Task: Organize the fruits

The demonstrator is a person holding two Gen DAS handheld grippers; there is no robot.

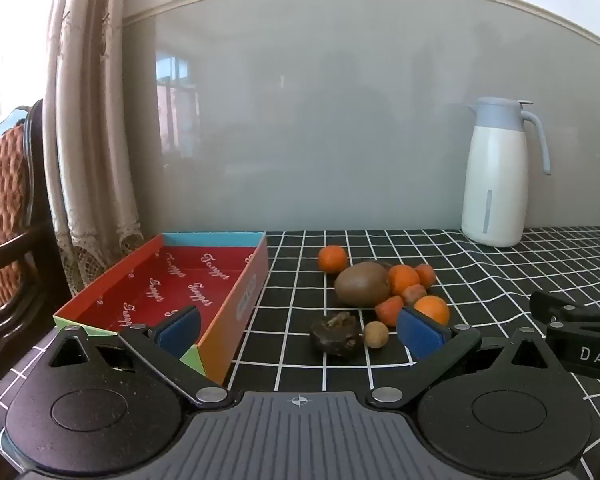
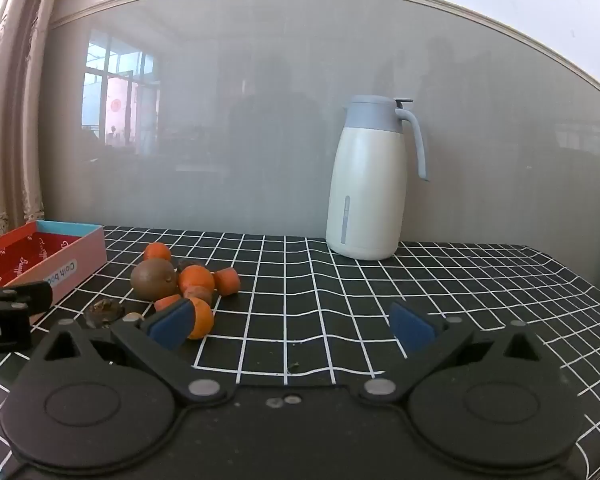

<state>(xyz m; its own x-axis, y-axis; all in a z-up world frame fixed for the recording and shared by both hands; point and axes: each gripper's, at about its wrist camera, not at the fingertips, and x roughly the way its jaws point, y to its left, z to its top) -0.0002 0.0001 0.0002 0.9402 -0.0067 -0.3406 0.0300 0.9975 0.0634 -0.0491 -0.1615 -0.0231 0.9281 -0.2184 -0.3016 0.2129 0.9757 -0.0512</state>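
fruit pile lies on the checked surface, right of the red box. your left tool is nearer, fingers apart, empty; right tool likewise spread, pile to its left.

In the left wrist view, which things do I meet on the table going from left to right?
Red box → dark wrinkled fruit → small tan round fruit → white thermos jug.
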